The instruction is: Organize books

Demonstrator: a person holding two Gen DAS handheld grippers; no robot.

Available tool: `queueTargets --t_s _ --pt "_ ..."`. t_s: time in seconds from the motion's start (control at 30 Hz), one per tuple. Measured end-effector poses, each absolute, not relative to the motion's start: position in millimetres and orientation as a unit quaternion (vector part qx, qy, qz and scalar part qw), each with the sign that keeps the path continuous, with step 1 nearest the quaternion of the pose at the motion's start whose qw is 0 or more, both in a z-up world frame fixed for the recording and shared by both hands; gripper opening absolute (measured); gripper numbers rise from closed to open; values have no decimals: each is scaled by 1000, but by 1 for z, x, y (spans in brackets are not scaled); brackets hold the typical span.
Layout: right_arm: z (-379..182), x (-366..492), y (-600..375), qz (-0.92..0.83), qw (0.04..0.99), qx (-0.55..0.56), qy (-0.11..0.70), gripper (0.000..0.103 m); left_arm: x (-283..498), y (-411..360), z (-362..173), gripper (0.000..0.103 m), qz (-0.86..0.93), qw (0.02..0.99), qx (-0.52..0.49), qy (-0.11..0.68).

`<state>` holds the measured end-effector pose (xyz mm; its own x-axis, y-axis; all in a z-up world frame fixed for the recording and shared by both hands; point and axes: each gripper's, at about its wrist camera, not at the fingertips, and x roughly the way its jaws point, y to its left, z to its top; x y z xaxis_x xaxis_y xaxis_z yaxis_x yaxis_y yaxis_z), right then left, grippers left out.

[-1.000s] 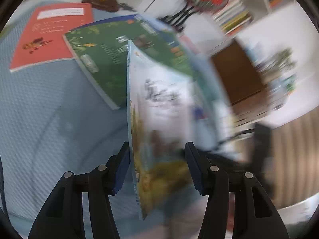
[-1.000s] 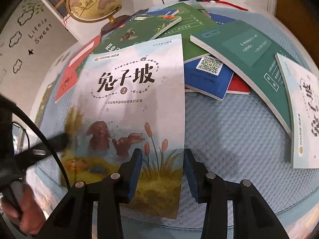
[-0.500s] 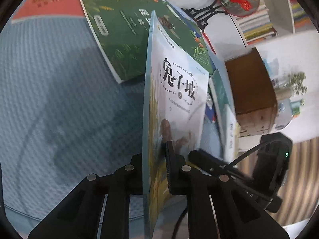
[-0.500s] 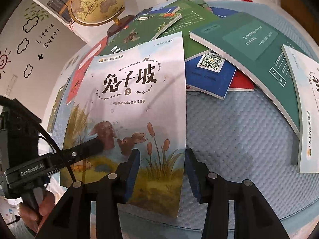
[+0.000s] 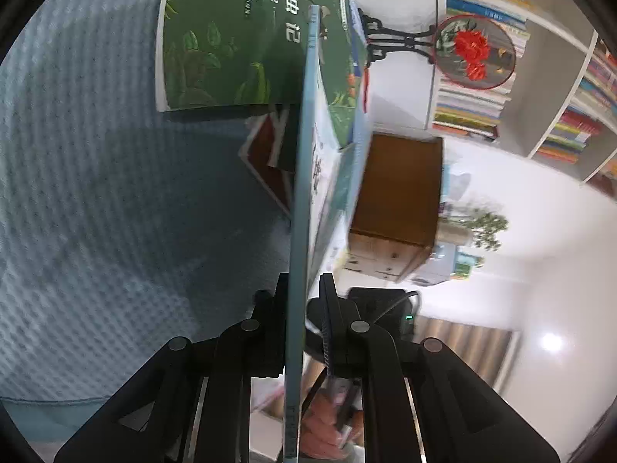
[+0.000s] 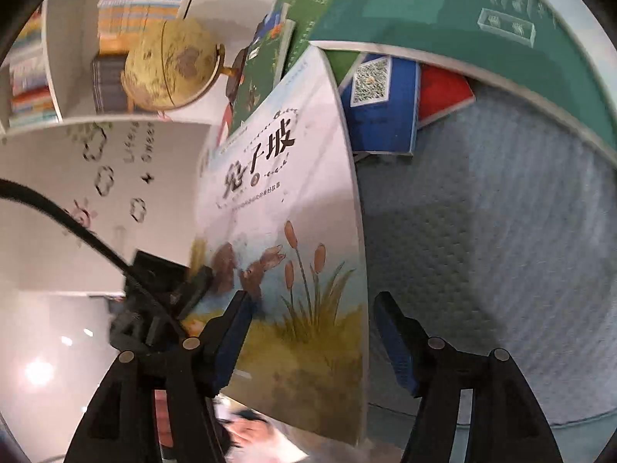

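My left gripper (image 5: 304,301) is shut on a thin rabbit picture book (image 5: 301,200), held on edge above the blue quilted table (image 5: 96,212). In the right wrist view the same book (image 6: 285,231) shows its cover with rabbits and reeds, tilted up off the table. My right gripper (image 6: 312,324) is open; the book's lower edge lies between its fingers without being pinched. The left gripper's finger (image 6: 193,289) shows at the book's left edge. Other books lie on the table: a dark green one (image 5: 231,38), a teal one (image 6: 462,19), a blue one (image 6: 381,104), a red one (image 6: 443,96).
A globe (image 6: 169,69) stands at the table's far side. A round fan ornament with a red flower (image 5: 474,52) stands on a black stand. Bookshelves (image 5: 559,77) line the wall. A brown wooden cabinet (image 5: 397,189) stands beyond the table edge.
My left gripper closed on the rabbit book and lifted it, turning it on edge. Both views rolled sideways; my right gripper stayed open around the book's lower edge.
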<state>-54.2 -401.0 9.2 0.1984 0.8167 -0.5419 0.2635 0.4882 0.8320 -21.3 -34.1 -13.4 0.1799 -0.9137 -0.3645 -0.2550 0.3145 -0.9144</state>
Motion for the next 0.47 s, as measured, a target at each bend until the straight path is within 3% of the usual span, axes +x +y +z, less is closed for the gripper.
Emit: queueTargets --t_s 0.17,0.23,0.37,0.47 --pt "33 -49 -390 211 689 369 587 32 -18 -35 -7 10 -255 616 -447 596" --pt "44 -47 -382 207 715 323 584 28 -18 -41 4 13 -243 655 -391 599" --pt "73 -48 -346 200 775 176 573 28 -24 -63 33 13 -224 729 -278 584" --pt "85 -50 -331 202 791 130 563 28 -32 -79 56 13 -209 779 -193 558"
